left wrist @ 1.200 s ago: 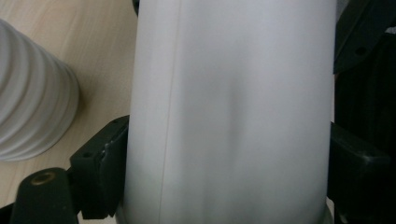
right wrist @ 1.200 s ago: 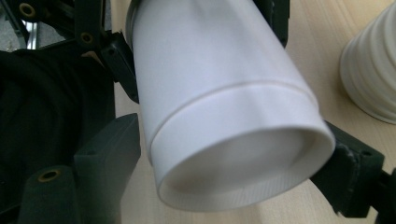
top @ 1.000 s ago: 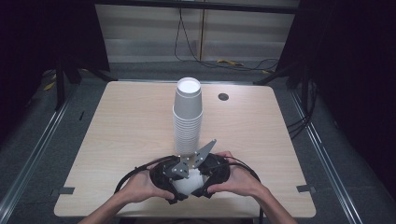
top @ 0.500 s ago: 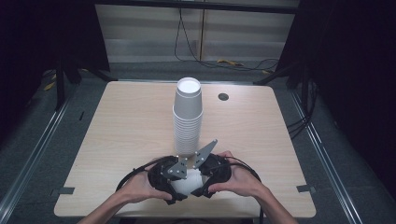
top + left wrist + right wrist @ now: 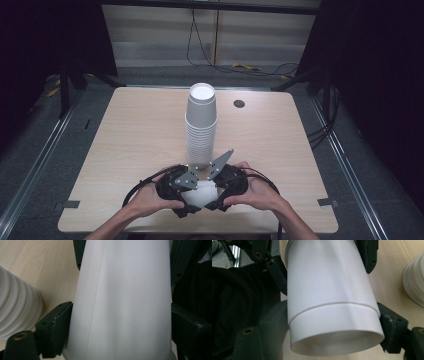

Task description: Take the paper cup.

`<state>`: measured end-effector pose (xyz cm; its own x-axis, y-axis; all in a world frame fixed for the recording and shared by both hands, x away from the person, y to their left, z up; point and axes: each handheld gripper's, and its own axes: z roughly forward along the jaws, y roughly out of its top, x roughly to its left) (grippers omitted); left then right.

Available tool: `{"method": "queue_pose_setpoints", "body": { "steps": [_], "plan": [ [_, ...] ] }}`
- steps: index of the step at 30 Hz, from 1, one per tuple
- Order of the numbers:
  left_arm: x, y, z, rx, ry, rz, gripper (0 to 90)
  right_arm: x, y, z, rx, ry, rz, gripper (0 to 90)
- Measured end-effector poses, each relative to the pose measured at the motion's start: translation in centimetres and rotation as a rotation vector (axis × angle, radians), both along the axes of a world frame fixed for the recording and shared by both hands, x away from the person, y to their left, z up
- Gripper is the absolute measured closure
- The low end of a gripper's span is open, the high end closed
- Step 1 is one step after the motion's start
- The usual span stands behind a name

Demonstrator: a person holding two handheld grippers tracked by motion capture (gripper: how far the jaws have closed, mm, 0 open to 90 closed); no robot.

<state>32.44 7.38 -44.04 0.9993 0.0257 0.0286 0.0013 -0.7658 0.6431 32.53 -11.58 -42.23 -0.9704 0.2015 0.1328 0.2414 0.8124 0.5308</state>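
The left gripper has its jaws on either side of a white paper cup that lies on its side between the two hands. In the left gripper view both black jaws sit against the cup's wall, left and right of it, so the cup is grasped there. Those jaws have just been opening a little, with the cup between them all the while. The right gripper comes at the same cup from the other side. In the right gripper view its jaws clasp the cup close to the open mouth, one against each side, and a seam line shows where one cup sits nested inside another. The left gripper's black jaws are seen farther off at the cup's other end.

Both hands hold their grippers low at the near edge of the worktop, near its middle, the left hand and the right hand close together with the cup between them. Compared with a second ago, hands, grippers and cup lie in the same place; nothing on the worktop has shifted.

Just beyond the grippers stands a tall stack of white paper cups, upside down and upright, its ribbed foot showing beside the jaws in both gripper views. A small dark round grommet sits in the worktop at the far side, right of the stack.
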Motion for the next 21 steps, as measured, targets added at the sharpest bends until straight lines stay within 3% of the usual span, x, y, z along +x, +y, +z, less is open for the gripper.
{"method": "queue_pose_setpoints", "body": {
  "steps": [16,21],
  "plan": [
    [-0.31,0.45,0.32,-0.032,-0.059,-0.013,13.1,0.11,-0.01,-0.14,0.002,0.006,-0.007,23.1],
    [-0.25,0.73,0.65,-0.080,-0.049,0.000,13.7,0.08,-0.05,-0.18,-0.007,-0.004,-0.004,23.1]
  ]
}}
